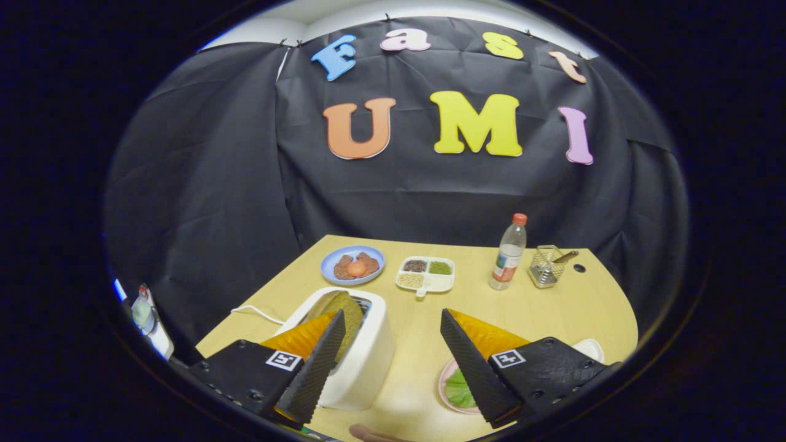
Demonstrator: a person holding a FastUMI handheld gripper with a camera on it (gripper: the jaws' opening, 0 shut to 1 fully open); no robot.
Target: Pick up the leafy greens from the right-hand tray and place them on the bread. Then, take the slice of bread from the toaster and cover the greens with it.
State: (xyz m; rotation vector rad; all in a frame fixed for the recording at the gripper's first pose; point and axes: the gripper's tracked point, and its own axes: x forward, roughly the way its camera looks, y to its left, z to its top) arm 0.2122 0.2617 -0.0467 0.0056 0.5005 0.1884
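Observation:
My gripper (392,314) is open, its fingers spread wide above the wooden table (552,313) with nothing between them. A white toaster (362,362) stands by the left finger, and a brown slice of bread (344,307) sticks up out of its slot, partly behind that fingertip. Leafy greens (459,390) lie on a pink plate (443,373) just inside the right finger, which hides most of both. Whether bread lies under the greens I cannot tell. A white tray's rim (591,348) peeks out behind the right finger.
At the far side of the table are a blue plate of food (352,265), a white divided dish of grains (425,274), a plastic bottle with an orange cap (509,253) and a mesh holder (546,266). The toaster's white cable (255,312) trails left.

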